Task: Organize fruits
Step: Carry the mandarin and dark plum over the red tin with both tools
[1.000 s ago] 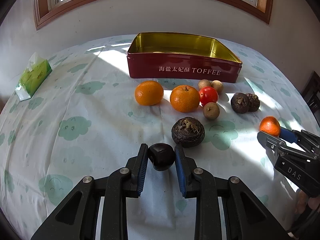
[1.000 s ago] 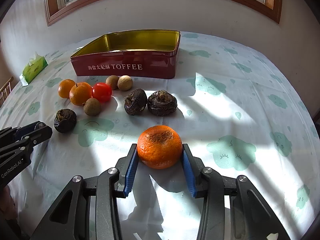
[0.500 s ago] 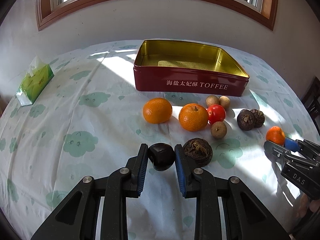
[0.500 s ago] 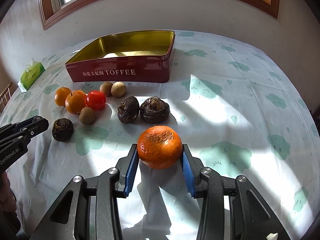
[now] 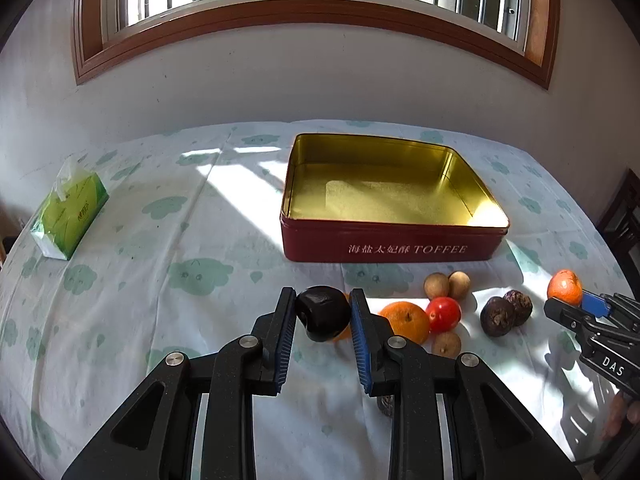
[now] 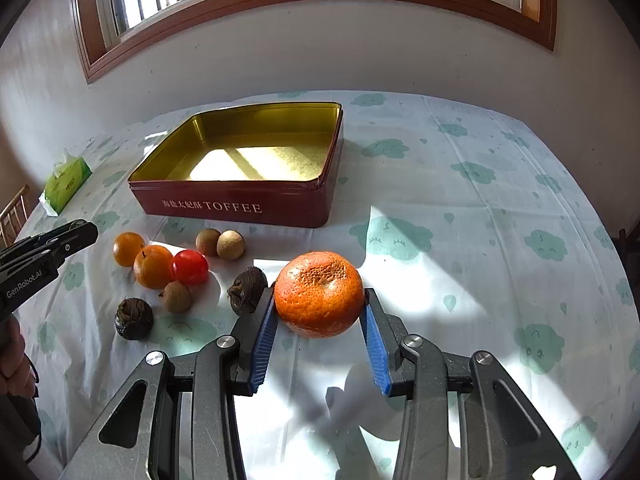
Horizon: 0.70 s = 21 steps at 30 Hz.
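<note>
We count two grippers, one tin, one tissue pack.

Left gripper [image 5: 323, 314] is clamped narrow on a dark, smooth, roundish fruit [image 5: 322, 312], held clear of the tablecloth [image 5: 192, 272]. Right gripper [image 6: 319, 300] is closed on a big tangerine [image 6: 319, 294], pebbly orange skin with a rough, dull patch on top, also lifted off the cloth.

Loose fruit on the cloth, counted from the right wrist view:
- two small oranges [image 6: 154, 266], smooth-skinned, touching
- one red tomato [image 6: 190, 267], glossy, against the nearer orange
- three tan round fruits [image 6: 231, 245], matte shells: two paired near the tin, one in front of the tomato
- dark wrinkled lumps [image 6: 134, 318]: two visible here, one partly behind the right gripper's finger; the left wrist view shows two sitting side by side

Tin [image 6: 240, 200]: rectangular metal, rounded corners, dark red outside with "TOFFEE" lettering, gold inside, open, nothing in it. It sits behind the fruit row.

Green tissue pack [image 5: 70, 216] sits far left, well apart. The cloth is white with pale green cloud prints, in patchy sunlight.
</note>
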Each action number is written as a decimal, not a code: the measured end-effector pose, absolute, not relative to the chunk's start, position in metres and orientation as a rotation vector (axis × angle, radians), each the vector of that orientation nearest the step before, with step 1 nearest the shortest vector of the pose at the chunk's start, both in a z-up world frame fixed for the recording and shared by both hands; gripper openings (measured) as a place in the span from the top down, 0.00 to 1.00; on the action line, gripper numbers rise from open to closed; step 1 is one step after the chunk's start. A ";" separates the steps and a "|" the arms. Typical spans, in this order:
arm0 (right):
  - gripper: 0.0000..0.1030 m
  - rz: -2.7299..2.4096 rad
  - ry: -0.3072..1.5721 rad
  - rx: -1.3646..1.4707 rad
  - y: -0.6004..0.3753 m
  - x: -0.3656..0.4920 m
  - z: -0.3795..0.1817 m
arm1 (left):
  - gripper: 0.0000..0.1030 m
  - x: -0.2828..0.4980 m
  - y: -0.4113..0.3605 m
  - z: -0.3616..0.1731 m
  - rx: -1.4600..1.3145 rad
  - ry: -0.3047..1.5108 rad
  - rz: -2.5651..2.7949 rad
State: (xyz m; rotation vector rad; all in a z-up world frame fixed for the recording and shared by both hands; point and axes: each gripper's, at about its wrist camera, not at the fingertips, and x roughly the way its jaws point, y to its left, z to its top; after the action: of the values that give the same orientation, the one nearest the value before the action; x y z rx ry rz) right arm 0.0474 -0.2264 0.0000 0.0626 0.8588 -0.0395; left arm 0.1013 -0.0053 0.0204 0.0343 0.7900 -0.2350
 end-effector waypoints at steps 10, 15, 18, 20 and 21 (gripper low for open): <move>0.63 0.000 0.816 0.033 -0.219 0.114 0.028 | 0.73 0.171 -0.019 0.031 0.055 0.774 -0.301; 0.63 0.011 0.831 0.012 -0.211 0.147 0.026 | 0.73 0.202 -0.030 0.024 0.067 0.804 -0.322; 0.63 0.016 0.846 -0.001 -0.206 0.163 0.020 | 0.73 0.214 -0.037 0.018 0.093 0.811 -0.326; 0.63 0.022 0.861 0.002 -0.203 0.171 0.014 | 0.73 0.220 -0.041 0.013 0.101 0.828 -0.328; 0.63 0.025 0.867 0.000 -0.202 0.175 0.011 | 0.73 0.222 -0.042 0.010 0.102 0.836 -0.328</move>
State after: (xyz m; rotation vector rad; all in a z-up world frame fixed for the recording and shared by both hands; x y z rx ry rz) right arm 0.1745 -0.2018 0.0110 0.0003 0.8671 0.0245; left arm 0.2221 -0.0424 0.0096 0.1019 0.8360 -0.3277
